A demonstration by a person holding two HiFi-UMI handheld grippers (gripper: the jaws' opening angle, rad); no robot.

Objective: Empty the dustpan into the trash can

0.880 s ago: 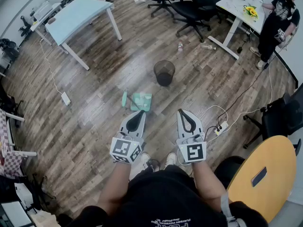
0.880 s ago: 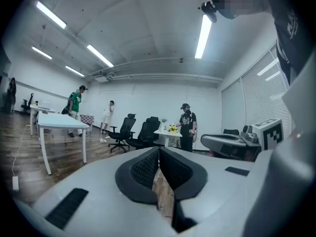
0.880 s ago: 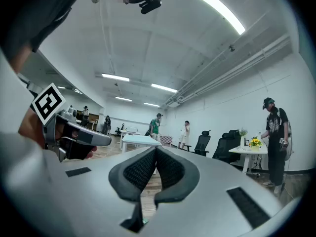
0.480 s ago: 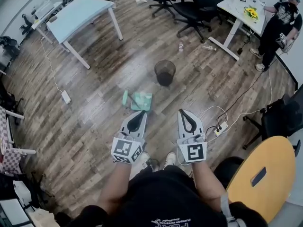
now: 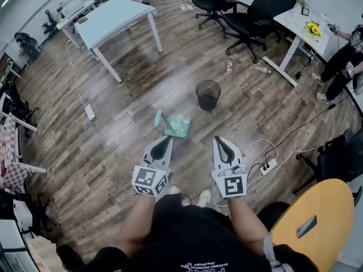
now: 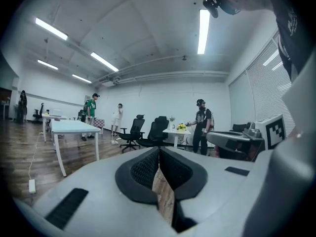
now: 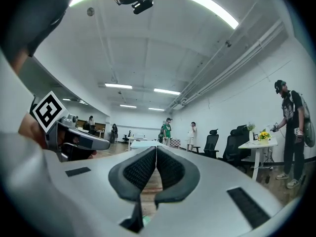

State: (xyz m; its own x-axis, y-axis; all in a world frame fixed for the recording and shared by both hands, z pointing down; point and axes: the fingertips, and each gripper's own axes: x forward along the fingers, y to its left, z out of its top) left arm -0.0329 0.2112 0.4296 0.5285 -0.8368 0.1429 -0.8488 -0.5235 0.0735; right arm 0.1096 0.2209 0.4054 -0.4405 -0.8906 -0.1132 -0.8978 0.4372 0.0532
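**Both grippers clenched and empty, dustpan on the floor ahead**

The person stands with both forearms stretched forward at waist height. The left gripper [image 5: 163, 140] and right gripper [image 5: 219, 140] lie side by side, a little apart, noses pointing away from the body and marker cubes nearest the wearer.

Seen from the head, the green dustpan [image 5: 177, 126] lies on the wooden floor [image 5: 130, 152] just beyond the tip of the left gripper, touched by neither gripper. The black mesh trash can [image 5: 208, 94] stands upright farther out and slightly right, apart from the dustpan. A pale blue table [image 5: 116, 16] is at upper left and black office chairs [image 5: 249, 10] at the top.

The gripper views look level across the room, so neither shows the trash can. In its own view the left gripper [image 6: 159, 151] has its ribbed pads [image 6: 144, 169] meeting at the tip with nothing held; only floorboards show through the slit behind. The right gripper [image 7: 156, 150] is likewise pressed together and empty. A small green patch sits low in its slit, too small to identify. Each view catches the other gripper's marker cube at its edge, and distant standing people [image 7: 168, 131] that the head view crops out.

The wearer's feet are mostly hidden beneath the torso and grippers.
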